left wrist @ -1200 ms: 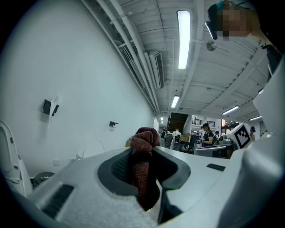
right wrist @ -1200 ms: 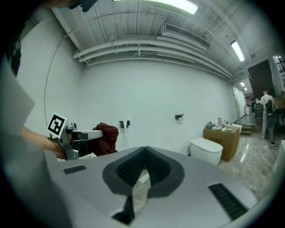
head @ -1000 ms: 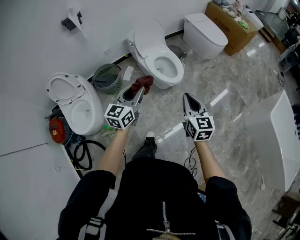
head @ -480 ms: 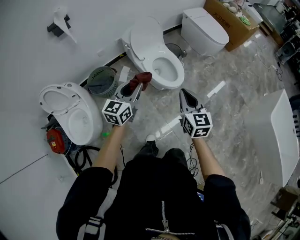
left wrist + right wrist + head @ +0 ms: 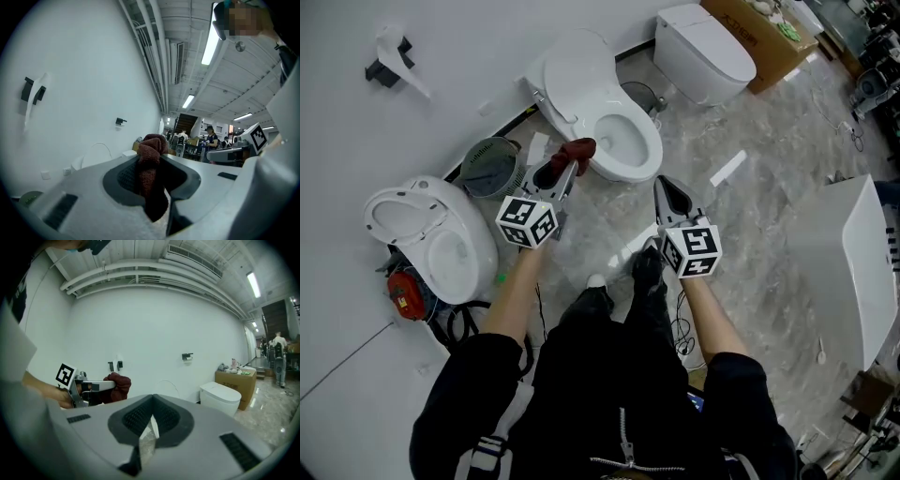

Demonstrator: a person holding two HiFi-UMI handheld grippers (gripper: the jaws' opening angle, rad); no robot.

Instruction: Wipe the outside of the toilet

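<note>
Left gripper (image 5: 567,171) clamps a nubby maroon cloth (image 5: 578,150) near the glossy white toilet (image 5: 581,80) (its open bowl shows only in the head view); right gripper (image 5: 664,190) jaws pressed together, empty

Workshop hall, several loose toilets (image 5: 600,112)

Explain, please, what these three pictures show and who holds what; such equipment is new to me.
There is no robot: a person holds a two-jaw gripper in each hand. The head view is from a camera on the person's head, looking down at a marble floor with an open toilet, another toilet at the left, a closed toilet and a green basket. The other two views are from cameras riding on the grippers, looking along their jaws. The left gripper is shut on a dark red cloth, close to the open toilet. The right gripper has its jaws nearly together and seems empty.
</note>
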